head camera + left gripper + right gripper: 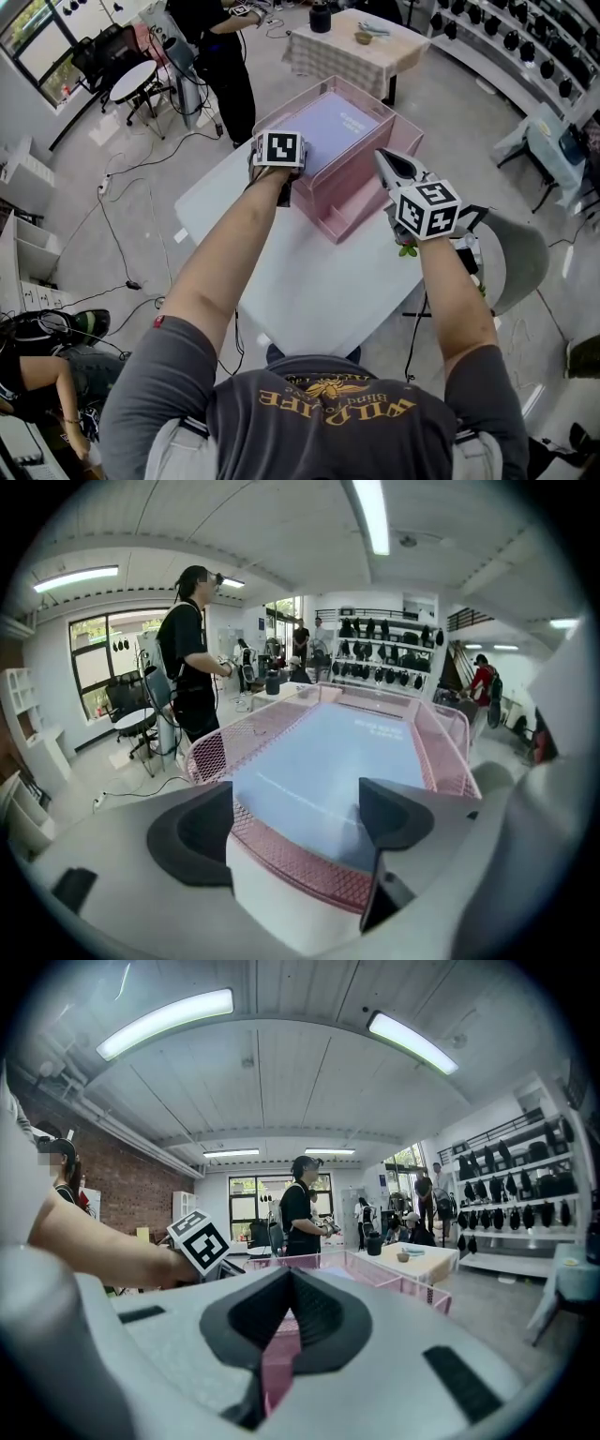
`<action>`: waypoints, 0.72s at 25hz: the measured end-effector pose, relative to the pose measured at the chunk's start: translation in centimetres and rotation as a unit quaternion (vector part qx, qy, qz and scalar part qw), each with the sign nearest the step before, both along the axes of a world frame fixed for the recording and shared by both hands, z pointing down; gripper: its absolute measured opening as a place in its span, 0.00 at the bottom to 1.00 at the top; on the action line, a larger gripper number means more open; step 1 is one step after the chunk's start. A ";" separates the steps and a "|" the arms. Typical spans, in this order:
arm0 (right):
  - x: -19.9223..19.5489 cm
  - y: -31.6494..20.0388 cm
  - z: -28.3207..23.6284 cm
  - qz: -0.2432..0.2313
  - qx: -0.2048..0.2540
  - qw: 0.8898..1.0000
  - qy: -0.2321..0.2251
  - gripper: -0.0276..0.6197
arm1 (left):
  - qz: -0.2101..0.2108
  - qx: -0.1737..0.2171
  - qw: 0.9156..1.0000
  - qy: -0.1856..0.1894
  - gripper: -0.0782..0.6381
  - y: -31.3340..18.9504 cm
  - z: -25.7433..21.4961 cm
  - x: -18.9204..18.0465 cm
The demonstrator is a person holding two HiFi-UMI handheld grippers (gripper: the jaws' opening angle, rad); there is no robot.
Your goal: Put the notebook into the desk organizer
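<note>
A pink mesh desk organizer (352, 221) stands on the white table (309, 286). The pale lavender notebook (342, 127) lies flat in its top tray. My left gripper (278, 173) is at the organizer's near left edge, open. In the left gripper view its jaws (295, 822) stand wide on either side of the tray's front rim (281, 847), above the notebook (328, 752), and the pads touch nothing. My right gripper (389, 164) hovers by the organizer's right side, shut and empty. In the right gripper view (286, 1316) the pink mesh shows just beyond its tips.
A person in black (220, 56) stands behind the table. A cloth-covered table (356, 52) is farther back and a round stool (131, 80) at the back left. A grey chair (516, 262) is at the table's right. Cables (122, 234) run across the floor on the left.
</note>
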State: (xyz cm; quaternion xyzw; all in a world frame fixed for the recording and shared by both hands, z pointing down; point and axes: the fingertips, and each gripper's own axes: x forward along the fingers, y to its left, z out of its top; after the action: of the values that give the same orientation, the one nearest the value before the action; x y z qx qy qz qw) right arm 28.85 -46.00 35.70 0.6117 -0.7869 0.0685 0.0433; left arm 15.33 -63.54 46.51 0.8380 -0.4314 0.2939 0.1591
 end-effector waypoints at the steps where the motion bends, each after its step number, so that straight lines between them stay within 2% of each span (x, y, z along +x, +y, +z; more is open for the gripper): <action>1: 0.0 0.1 0.0 0.000 0.000 1.000 0.000 0.04 | 0.004 0.002 1.000 0.012 0.69 0.3 -0.5 0.2; 5: -0.5 0.4 -0.4 0.001 0.001 1.000 0.003 0.04 | 0.010 0.018 0.997 0.073 0.69 1.4 -3.1 -0.1; 9: -0.9 0.6 -1.3 0.003 0.001 1.000 0.008 0.04 | 0.022 0.031 0.993 0.110 0.68 2.1 -5.3 -1.7; 11: -1.0 0.9 -1.6 0.005 0.001 1.000 0.007 0.04 | 0.031 0.043 0.990 0.134 0.65 2.8 -6.6 -2.8; 14: -1.0 1.8 -2.0 0.008 0.003 1.000 0.011 0.05 | 0.056 0.069 0.979 0.182 0.53 5.0 -9.1 -4.2; 18: -1.5 3.2 -3.1 0.015 0.010 1.000 0.004 0.04 | 0.111 0.094 0.960 0.239 0.42 9.2 -12.4 -6.1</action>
State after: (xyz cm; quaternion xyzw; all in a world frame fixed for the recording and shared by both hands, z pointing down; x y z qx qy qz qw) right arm 27.31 -42.79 32.60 0.6238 -0.7784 0.0586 0.0395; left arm 9.24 -54.33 34.10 0.9375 -0.3108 0.0591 0.1450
